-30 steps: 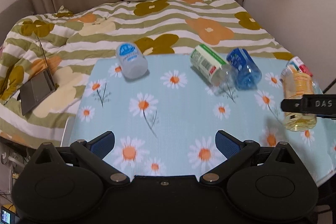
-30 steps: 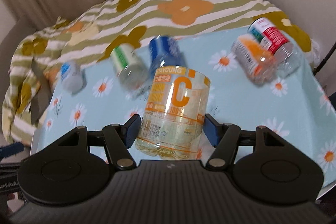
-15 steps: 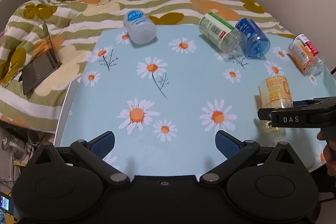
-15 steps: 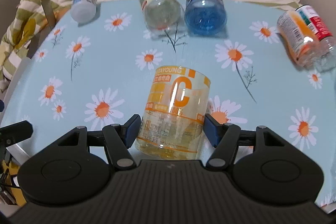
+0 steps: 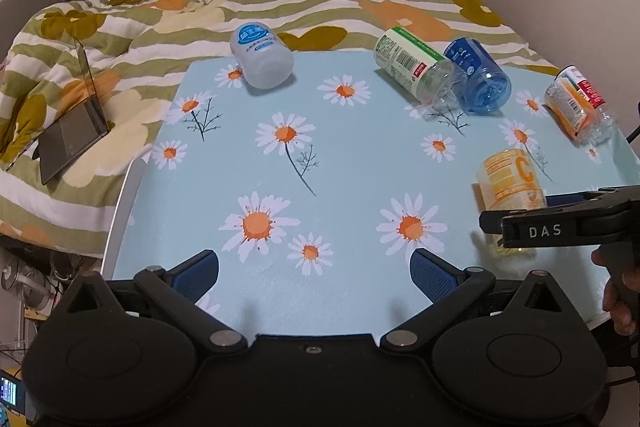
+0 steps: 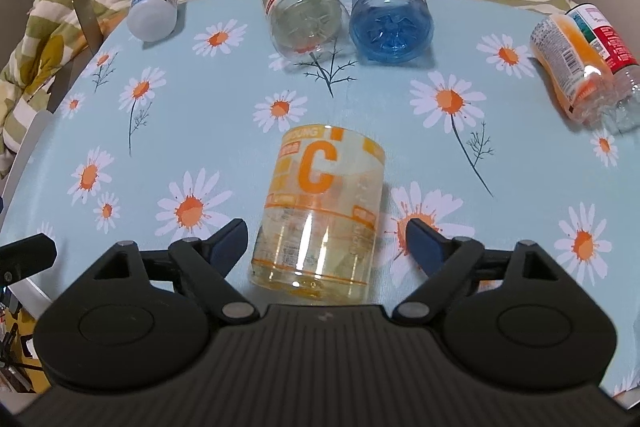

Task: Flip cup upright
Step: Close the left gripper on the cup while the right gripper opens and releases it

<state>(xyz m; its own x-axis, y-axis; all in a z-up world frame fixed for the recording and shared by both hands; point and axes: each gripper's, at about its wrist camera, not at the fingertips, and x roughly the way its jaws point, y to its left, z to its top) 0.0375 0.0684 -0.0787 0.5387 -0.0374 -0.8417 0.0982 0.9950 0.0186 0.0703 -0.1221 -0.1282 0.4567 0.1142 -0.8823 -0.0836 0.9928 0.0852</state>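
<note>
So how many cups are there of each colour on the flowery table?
White: 1
Clear with green label: 1
Blue: 1
Orange with a C: 1
Orange and red at the right edge: 2
Total: 6

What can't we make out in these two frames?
- Orange cup: its base in the right wrist view is hidden behind the gripper body; in the left wrist view the right gripper covers its lower part.
- Red-label bottle: cut off by the right edge.
- Person's hand: mostly cut off by the edge.
- Small print on the labels: too small to read.
</note>
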